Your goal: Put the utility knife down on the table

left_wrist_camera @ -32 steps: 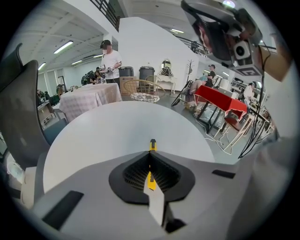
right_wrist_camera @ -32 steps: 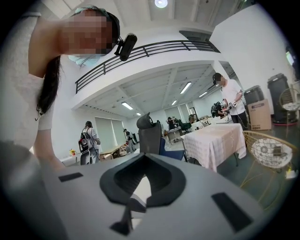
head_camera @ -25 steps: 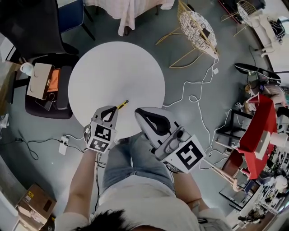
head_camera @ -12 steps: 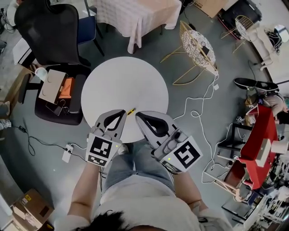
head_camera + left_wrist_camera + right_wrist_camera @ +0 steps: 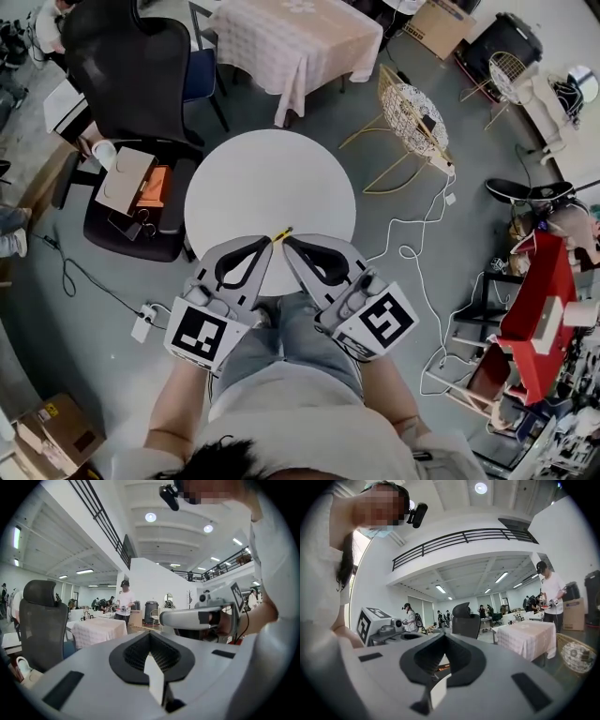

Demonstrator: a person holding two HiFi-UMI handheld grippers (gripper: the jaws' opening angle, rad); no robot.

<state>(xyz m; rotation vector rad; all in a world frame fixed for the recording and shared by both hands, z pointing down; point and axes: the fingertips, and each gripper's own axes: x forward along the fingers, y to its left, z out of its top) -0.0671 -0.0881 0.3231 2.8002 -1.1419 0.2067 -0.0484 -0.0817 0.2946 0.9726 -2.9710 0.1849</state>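
Note:
The yellow utility knife (image 5: 280,234) lies on the round white table (image 5: 262,183), near its front edge. In the head view my left gripper (image 5: 265,242) and right gripper (image 5: 289,242) are raised side by side over my lap, their tips on either side of the knife and above it. The left gripper view shows the left gripper (image 5: 150,633) with its jaws together and nothing between them. My right gripper (image 5: 443,634) is shut and empty too. Both gripper views look out across the room, and neither shows the knife clearly.
A black office chair (image 5: 131,75) with papers and an orange item on its seat stands left of the table. A cloth-covered table (image 5: 300,42) is behind, a wire chair (image 5: 412,108) at the right. White cables (image 5: 412,239) trail on the floor. A red cart (image 5: 534,291) stands far right.
Both grippers have drawn back toward my body and come closer to the head camera. The left gripper's tip has left the knife, which stays on the table.

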